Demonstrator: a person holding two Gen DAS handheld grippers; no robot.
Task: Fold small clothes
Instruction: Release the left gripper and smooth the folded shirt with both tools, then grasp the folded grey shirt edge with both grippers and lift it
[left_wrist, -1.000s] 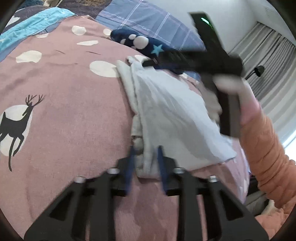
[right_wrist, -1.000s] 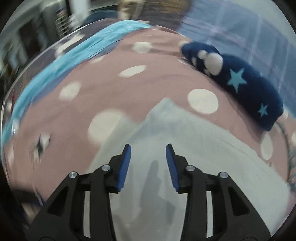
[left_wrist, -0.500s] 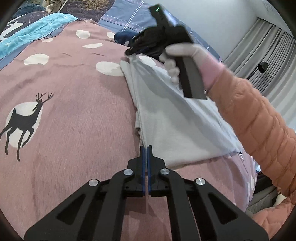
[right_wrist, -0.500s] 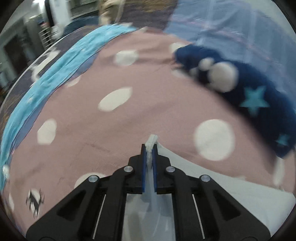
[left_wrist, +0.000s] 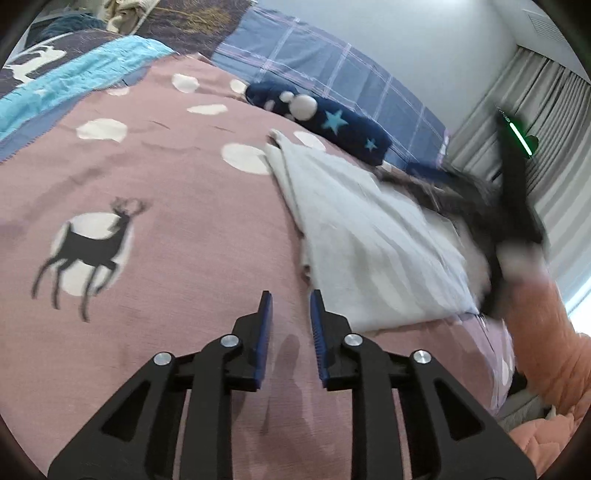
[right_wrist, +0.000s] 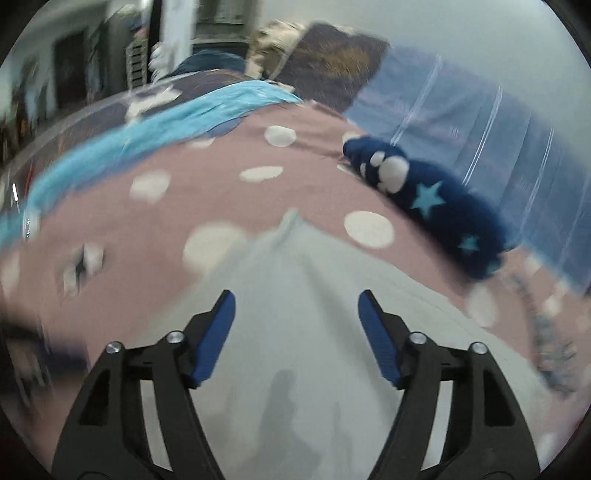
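A pale grey garment (left_wrist: 369, 240) lies folded into a long strip on the pink bedspread (left_wrist: 166, 221). My left gripper (left_wrist: 288, 299) hovers just off its near left corner, jaws opening, with only bedspread between them. In the right wrist view the same garment (right_wrist: 314, 295) spreads below my right gripper (right_wrist: 295, 299), whose jaws are opening wide and hold nothing. In the left wrist view the right gripper's body shows as a dark blur at the garment's right side, held by a hand in an orange sleeve (left_wrist: 546, 332); its fingers cannot be made out there.
A navy plush item with stars and white spots (left_wrist: 325, 118) lies just beyond the garment's far end. A blue checked pillow (left_wrist: 332, 74) sits behind it. A black deer print (left_wrist: 92, 247) marks the bedspread at left. Grey curtains (left_wrist: 554, 129) hang at right.
Both grippers were shut on the garment's edge half a second ago and have let go. The right gripper swung back from the far corner toward the right; the left drew slightly off the near corner.
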